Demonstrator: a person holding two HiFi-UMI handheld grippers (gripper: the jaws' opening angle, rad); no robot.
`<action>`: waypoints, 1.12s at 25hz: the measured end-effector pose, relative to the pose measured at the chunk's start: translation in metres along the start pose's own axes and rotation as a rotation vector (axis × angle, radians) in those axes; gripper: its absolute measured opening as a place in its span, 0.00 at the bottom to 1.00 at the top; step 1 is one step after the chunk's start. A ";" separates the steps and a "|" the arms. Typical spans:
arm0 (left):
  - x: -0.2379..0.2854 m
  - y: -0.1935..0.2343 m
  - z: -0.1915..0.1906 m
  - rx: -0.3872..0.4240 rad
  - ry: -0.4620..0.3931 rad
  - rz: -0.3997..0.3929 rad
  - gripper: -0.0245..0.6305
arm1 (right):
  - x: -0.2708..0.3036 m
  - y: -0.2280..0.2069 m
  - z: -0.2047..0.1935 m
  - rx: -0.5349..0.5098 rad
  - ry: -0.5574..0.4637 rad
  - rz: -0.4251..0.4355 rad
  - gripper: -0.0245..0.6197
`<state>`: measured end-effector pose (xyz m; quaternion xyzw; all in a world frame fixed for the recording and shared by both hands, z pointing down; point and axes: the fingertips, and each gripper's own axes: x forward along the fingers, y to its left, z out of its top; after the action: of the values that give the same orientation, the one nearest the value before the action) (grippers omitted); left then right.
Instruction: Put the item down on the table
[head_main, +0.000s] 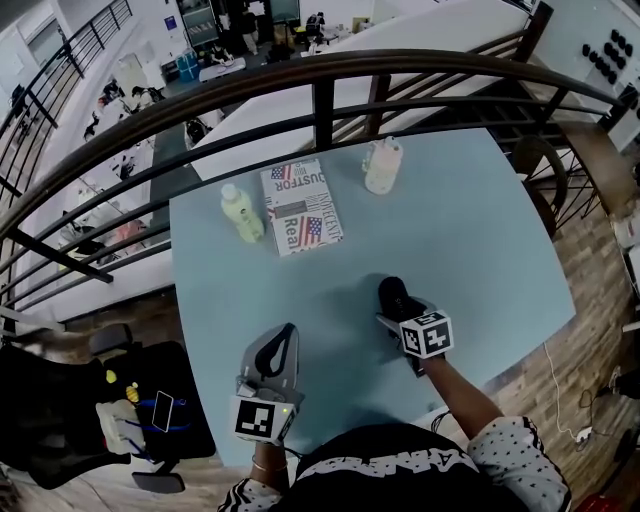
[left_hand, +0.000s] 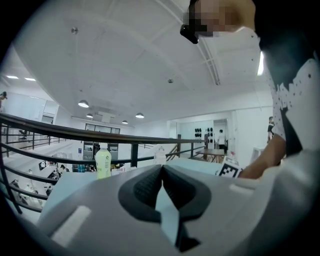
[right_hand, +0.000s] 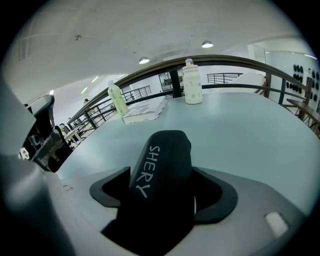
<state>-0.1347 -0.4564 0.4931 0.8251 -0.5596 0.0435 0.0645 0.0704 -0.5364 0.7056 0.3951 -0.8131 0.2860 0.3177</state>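
We hold black rounded soft case with white lettering (right_hand: 162, 165) clamped between jaws of right gripper (right_hand: 165, 197). Case sits over light-blue table (head_main: 480, 230), on our side of flag-print box (head_main: 300, 205) and well apart from it. Whether it touches tabletop, we cannot tell. Left gripper (left_hand: 161, 187): jaws pressed together, nothing between, also on near side of box. We judge placing unfinished: lowering and release are left.

White letters "SHERY" run along the black pouch (right_hand: 162, 165) at the centre of the right gripper view. The newspaper-print packet (head_main: 300, 206), upper middle of the head view, reads "DUSTFOR" and "Real".
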 end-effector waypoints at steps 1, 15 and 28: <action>0.000 -0.001 0.000 0.002 -0.001 0.000 0.04 | 0.000 0.000 -0.001 -0.005 0.003 -0.002 0.64; -0.005 -0.013 0.011 0.013 -0.010 -0.006 0.04 | -0.023 0.001 0.020 -0.001 -0.089 0.001 0.59; -0.024 -0.036 0.032 0.020 -0.029 0.004 0.04 | -0.100 0.007 0.060 0.054 -0.385 0.011 0.21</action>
<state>-0.1097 -0.4261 0.4560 0.8250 -0.5618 0.0371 0.0480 0.0956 -0.5299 0.5919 0.4462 -0.8532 0.2285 0.1441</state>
